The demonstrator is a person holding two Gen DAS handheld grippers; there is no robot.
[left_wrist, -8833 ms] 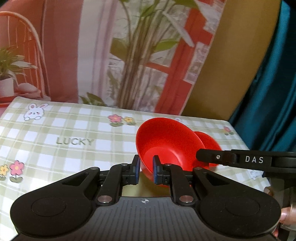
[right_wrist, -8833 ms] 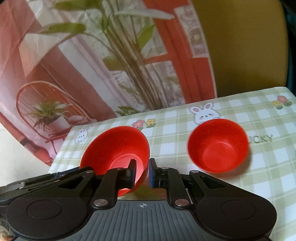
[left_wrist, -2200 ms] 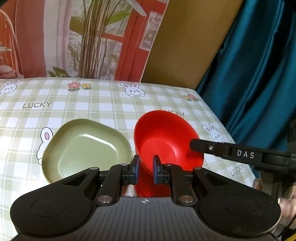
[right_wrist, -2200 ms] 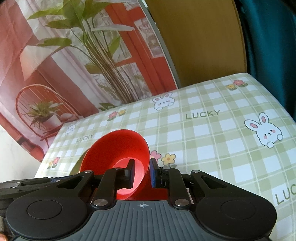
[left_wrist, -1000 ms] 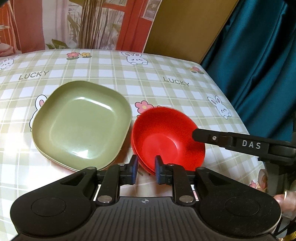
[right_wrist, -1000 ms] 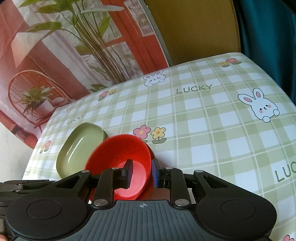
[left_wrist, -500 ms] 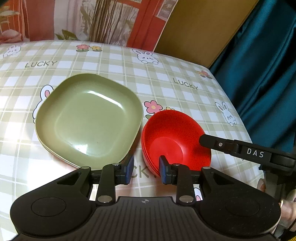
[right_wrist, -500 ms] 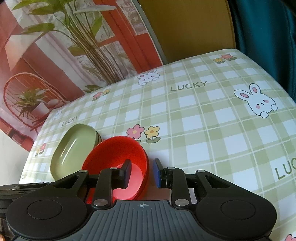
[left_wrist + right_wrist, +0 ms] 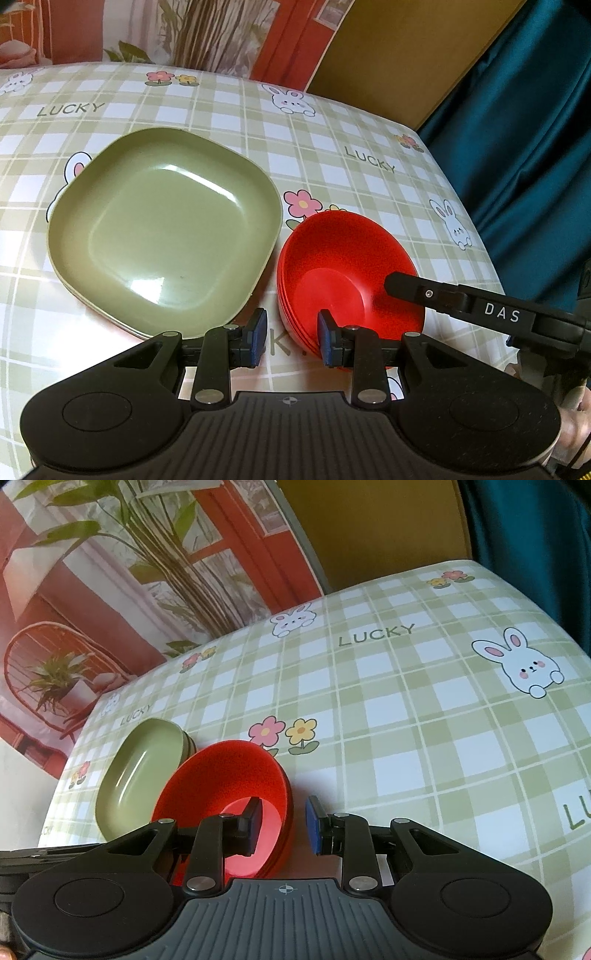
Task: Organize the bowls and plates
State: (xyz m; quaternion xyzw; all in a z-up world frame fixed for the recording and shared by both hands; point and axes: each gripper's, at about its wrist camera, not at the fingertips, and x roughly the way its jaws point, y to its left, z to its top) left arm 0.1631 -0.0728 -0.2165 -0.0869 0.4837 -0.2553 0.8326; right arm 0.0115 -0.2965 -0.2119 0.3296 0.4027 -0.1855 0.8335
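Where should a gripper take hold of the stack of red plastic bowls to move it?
Best guess: grip the stack of red plastic bowls at its near rim, one finger inside, one outside, coming steeply from above on the side away from the green square plates. The thin flared rim suits narrow jaws; the plates sit close to its other side.

Left tongs [image 9: 289,341] parted; right tongs [image 9: 282,825] parted.

red bowls [image 9: 343,266]: one nested stack, count unclear | green plates [image 9: 166,225]: one stack, at least two | grippers: two
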